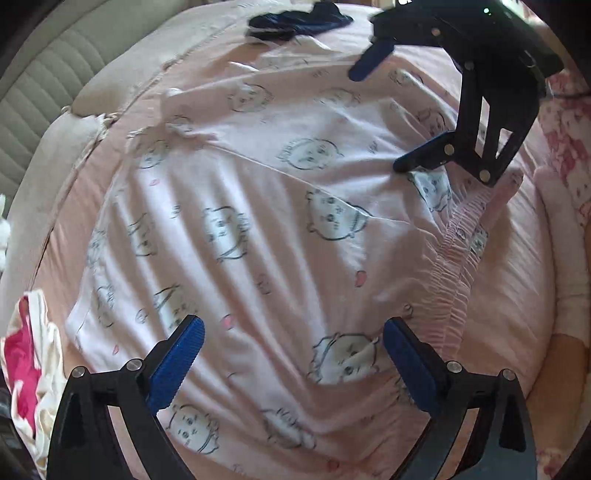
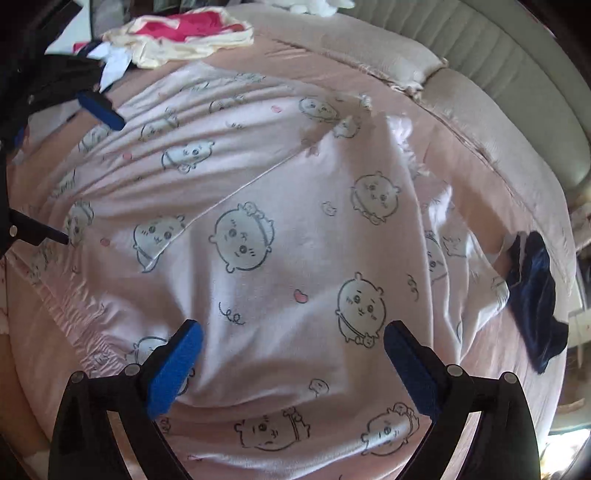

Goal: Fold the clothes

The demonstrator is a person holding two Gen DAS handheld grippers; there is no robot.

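Pale pink pyjama trousers (image 1: 277, 221) printed with cartoon animal faces lie spread on the bed, with one layer folded over along a diagonal edge. Their gathered elastic waistband (image 1: 454, 266) sits at the right in the left wrist view. My left gripper (image 1: 293, 365) hovers over the trousers, open, nothing between its blue pads. My right gripper (image 1: 384, 114) is also open above the far side of the cloth. The right wrist view shows the trousers (image 2: 295, 221) under the open right gripper (image 2: 293, 369), and the left gripper (image 2: 81, 173) open at the left edge.
The pink bed sheet (image 1: 517, 295) lies under the trousers. A dark navy garment (image 1: 295, 20) (image 2: 535, 295) sits beyond them. A red and cream garment pile (image 1: 26, 354) (image 2: 184, 33) lies at one bed edge. A padded beige headboard (image 2: 517, 74) runs behind.
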